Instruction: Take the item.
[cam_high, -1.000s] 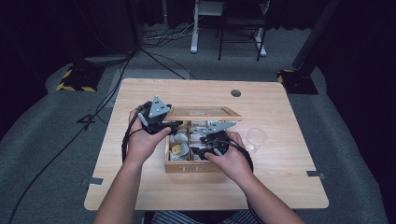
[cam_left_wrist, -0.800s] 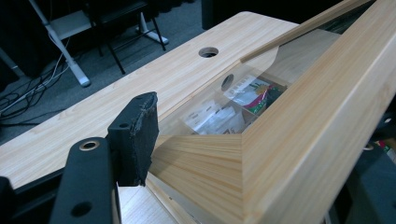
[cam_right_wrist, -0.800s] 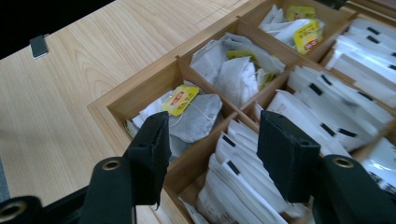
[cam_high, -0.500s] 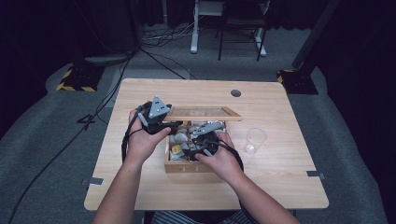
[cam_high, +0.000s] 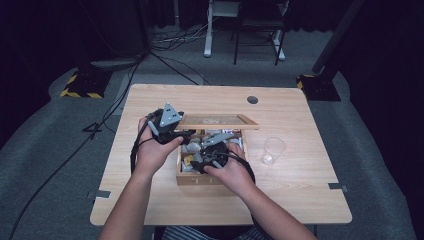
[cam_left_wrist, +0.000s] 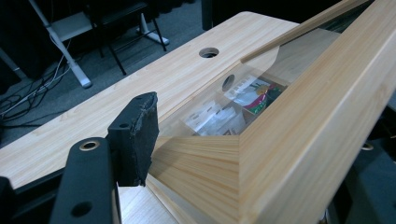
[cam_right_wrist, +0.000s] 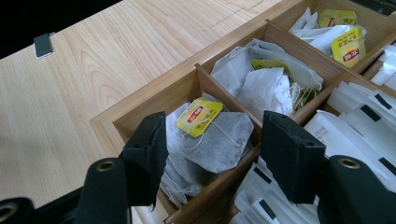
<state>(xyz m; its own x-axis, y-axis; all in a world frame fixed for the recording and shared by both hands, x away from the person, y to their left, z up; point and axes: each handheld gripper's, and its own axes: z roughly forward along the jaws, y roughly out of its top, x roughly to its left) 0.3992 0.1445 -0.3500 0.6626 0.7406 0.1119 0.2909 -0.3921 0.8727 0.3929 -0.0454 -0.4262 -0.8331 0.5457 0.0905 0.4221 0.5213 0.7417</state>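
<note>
Holding the hinged lid (cam_high: 216, 121) raised with our left gripper (cam_high: 172, 131), jaws clamped on its wooden frame, we keep the tea box (cam_high: 200, 178) open at table (cam_high: 300, 200) centre. Our right gripper (cam_right_wrist: 212, 154) hangs jaws apart over a corner compartment, straddling a tea bag (cam_right_wrist: 219, 140) with a yellow tag (cam_right_wrist: 199, 115)

Dim room: grey carpet (cam_high: 45, 150), black curtains, white desk legs (cam_high: 207, 30), cables (cam_high: 125, 85) trailing.
</note>
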